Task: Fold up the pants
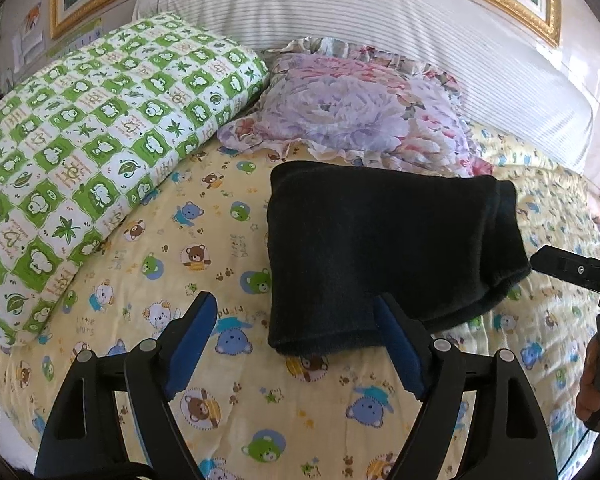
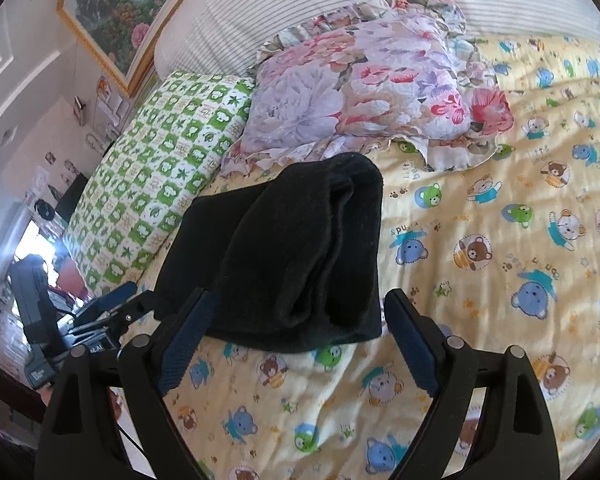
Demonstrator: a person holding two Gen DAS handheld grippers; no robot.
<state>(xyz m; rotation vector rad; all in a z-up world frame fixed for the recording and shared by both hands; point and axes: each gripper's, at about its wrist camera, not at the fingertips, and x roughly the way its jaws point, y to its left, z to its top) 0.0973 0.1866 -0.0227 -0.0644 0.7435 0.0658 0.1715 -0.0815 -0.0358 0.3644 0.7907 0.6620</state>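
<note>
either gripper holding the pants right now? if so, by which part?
Nothing is held. The left gripper and right gripper are both open, pads off the cloth; the folded black pants lie free on the bear-print bedsheet.

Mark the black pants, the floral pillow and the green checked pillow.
black pants (image 1: 380,248): left wrist view, middle of the folded stack.
floral pillow (image 2: 364,80): right wrist view, centre of its printed face.
green checked pillow (image 1: 100,132): left wrist view, middle of its top face.
</note>
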